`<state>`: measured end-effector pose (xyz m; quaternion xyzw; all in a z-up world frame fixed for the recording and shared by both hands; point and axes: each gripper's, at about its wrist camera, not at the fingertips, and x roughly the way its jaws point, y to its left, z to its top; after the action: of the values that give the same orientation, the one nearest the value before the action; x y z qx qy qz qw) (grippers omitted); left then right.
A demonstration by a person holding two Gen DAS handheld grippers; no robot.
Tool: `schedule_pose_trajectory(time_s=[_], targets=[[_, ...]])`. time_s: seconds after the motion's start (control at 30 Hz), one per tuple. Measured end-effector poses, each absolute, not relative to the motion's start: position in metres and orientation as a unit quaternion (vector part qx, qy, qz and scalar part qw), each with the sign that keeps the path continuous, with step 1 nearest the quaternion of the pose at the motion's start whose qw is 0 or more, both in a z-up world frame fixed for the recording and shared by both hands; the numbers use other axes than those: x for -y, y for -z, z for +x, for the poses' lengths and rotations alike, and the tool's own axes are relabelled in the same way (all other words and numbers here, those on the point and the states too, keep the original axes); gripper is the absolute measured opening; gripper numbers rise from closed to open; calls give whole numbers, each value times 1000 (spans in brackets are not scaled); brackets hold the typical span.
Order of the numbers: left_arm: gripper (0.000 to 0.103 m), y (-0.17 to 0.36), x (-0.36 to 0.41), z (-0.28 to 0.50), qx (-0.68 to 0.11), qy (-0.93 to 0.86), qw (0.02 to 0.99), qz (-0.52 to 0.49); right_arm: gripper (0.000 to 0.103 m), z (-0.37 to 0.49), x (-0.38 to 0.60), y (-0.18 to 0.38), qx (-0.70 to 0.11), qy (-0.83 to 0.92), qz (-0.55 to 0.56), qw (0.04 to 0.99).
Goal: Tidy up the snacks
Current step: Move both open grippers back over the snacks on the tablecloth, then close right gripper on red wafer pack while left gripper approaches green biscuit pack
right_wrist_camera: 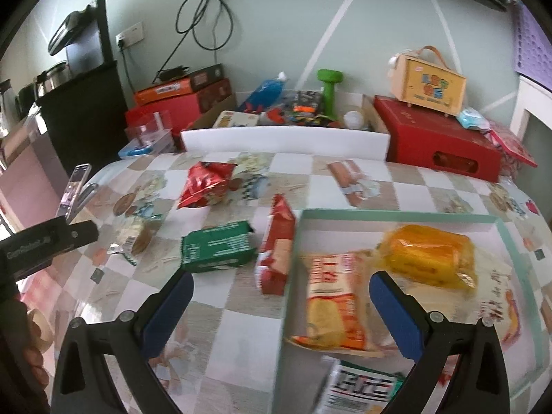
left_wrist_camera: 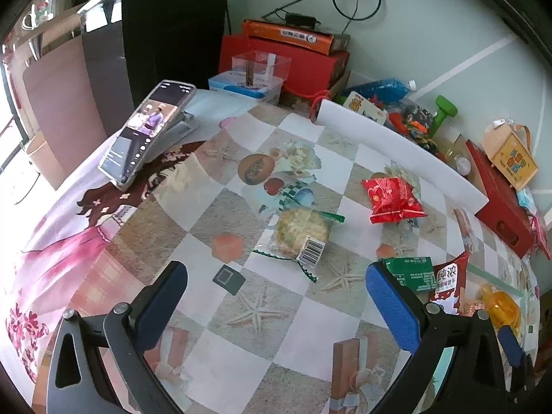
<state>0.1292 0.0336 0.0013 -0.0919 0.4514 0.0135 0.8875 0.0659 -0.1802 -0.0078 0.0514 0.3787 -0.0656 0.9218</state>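
Note:
My left gripper is open and empty above the table, short of a clear-wrapped round cake. A red snack bag lies farther right; a green packet and a red-white packet sit by the right finger. My right gripper is open and empty over the near-left edge of a shallow green-rimmed tray. The tray holds an orange-wrapped cake, an orange-white packet and a barcode packet. The green packet, the red-white packet, the red bag and the round cake lie left of the tray.
A phone on a stand stands at the table's left. A white board lines the far edge, with red boxes, a yellow box, a green dumbbell and clutter behind. The left gripper's body shows at left.

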Motion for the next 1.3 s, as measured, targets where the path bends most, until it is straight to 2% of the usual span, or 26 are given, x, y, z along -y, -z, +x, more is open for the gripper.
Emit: schedule_pose_trajectory(time_s=[0.07, 0.2, 0.33, 0.6, 0.73, 0.9, 0.97, 1.07, 1.13, 1.3], targets=[[103, 1, -29, 133, -455, -3, 886, -92, 102, 67, 180, 8, -377, 66, 54, 922], [103, 7, -17, 138, -462, 18, 882, -87, 93, 69, 187, 9, -373, 77, 67, 922], [103, 13, -5, 144, -465, 35, 880, -89, 76, 71, 197, 9, -374, 83, 85, 920], [103, 17, 11, 157, -460, 58, 880, -98, 54, 88, 191, 7, -369, 69, 72, 924], [103, 23, 17, 164, -466, 65, 877, -101, 50, 99, 188, 15, -381, 64, 62, 920], [103, 29, 25, 167, -473, 73, 872, -100, 50, 105, 191, 29, -403, 67, 63, 910], [103, 30, 28, 167, -474, 77, 872, -98, 44, 106, 192, 33, -408, 66, 66, 908], [103, 31, 30, 167, -476, 78, 871, -94, 41, 107, 192, 37, -413, 60, 69, 906], [103, 32, 30, 167, -478, 77, 870, -93, 35, 107, 192, 38, -415, 55, 69, 906], [103, 36, 32, 168, -484, 79, 866, -96, 35, 108, 191, 39, -414, 53, 68, 906]])
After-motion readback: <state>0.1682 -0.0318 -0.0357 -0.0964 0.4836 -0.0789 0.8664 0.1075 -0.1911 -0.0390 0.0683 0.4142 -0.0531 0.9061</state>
